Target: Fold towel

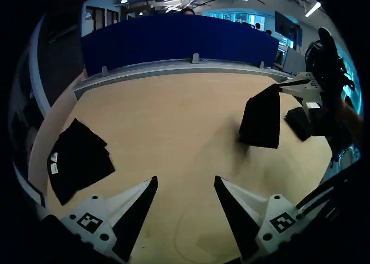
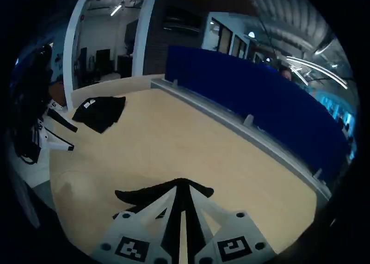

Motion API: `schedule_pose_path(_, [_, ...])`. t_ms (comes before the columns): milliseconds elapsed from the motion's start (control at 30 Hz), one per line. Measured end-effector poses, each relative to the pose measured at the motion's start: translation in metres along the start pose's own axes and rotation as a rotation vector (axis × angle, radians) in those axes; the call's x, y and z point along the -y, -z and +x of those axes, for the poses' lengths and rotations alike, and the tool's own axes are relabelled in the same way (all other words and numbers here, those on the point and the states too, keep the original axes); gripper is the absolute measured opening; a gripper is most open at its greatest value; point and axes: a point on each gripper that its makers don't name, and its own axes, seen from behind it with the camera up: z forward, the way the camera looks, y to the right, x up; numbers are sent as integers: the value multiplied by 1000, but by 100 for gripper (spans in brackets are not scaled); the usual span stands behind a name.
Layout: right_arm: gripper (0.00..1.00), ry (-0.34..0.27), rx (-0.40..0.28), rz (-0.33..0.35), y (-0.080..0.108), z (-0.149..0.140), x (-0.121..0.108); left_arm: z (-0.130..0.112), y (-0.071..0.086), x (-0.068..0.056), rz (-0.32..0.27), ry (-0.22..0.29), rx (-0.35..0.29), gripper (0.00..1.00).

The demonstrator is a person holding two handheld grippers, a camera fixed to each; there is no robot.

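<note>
My right gripper (image 2: 183,183) is shut on the top edge of a black towel (image 2: 138,195). In the left gripper view that towel (image 1: 261,120) hangs from the right gripper (image 1: 283,86), its lower edge just above the light wooden table (image 1: 185,116). My left gripper (image 1: 185,181) is open and holds nothing, low over the table's near side. It also shows in the right gripper view as the left gripper (image 2: 74,138), far left, open. A pile of folded black towels (image 1: 78,160) with white labels lies at the table's left end, and the same pile (image 2: 99,111) shows in the right gripper view.
Another dark folded cloth (image 1: 298,123) lies on the table under the right hand. A blue divider panel (image 1: 175,42) on a grey rail runs along the table's far edge. A person's gloved hand (image 1: 328,65) holds the right gripper.
</note>
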Motion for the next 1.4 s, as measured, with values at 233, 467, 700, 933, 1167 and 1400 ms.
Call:
schedule_pose_path(233, [4,-27,-19,-55,19,7,-34,5,-3,-8,-14,-15,-7,90])
schedule_pose_path(467, [4,-61,-30,-127,41,5,-77,9,-5,-15,-25,-29,-8,90])
schedule_pose_path(700, [4,-80,-20,-199,63,-8,-122,11,-8,-21,-33,-38,-5,90])
schedule_pose_path(933, [4,-98,-2,-271,85,-25,-164,14,-10,-27,-38,-52,-2,90])
schedule_pose_path(1167, [4,-115,21,-323,104,-43,-198,18,-11,-31,-40,-60,1,90])
schedule_pose_path(1400, [4,-146,37,-356,118,-62,-225,21,-13,-37,-40,-78,7,90])
